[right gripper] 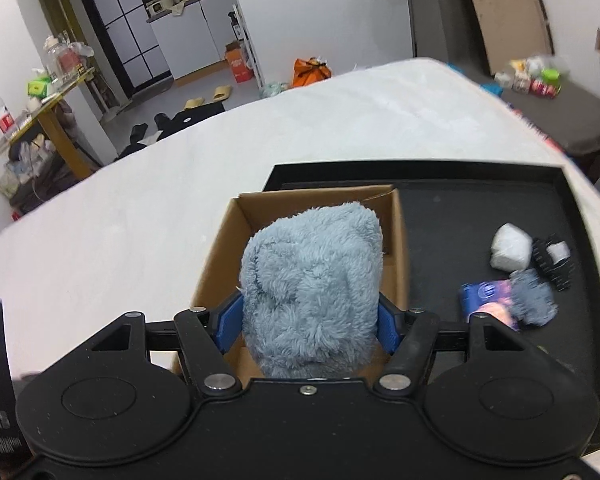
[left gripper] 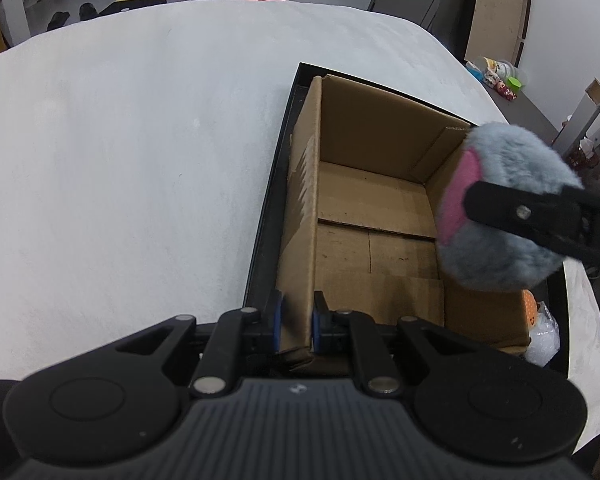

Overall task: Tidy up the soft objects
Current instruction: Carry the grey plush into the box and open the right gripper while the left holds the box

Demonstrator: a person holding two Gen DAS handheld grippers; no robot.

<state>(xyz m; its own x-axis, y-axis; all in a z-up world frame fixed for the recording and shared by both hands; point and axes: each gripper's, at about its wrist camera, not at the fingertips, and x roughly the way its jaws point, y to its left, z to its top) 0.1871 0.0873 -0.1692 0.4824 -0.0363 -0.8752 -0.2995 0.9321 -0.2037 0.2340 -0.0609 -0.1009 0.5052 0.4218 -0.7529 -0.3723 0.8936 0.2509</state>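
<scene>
Left gripper (left gripper: 297,322) clamped on the cardboard box (left gripper: 300,216) wall, box floor bare – seen only in the left view, right gripper (right gripper: 310,316) squeezing a fluffy blue-grey plush (right gripper: 312,288) over the box, black tray (right gripper: 580,208) with small soft items (right gripper: 508,252) far right – right view only.

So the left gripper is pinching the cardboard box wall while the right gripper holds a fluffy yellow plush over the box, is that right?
Not quite: the plush is blue-grey, not yellow, as the right wrist view shows. The rest holds: left gripper pinches the cardboard box wall, right gripper holds it over the box.
</scene>
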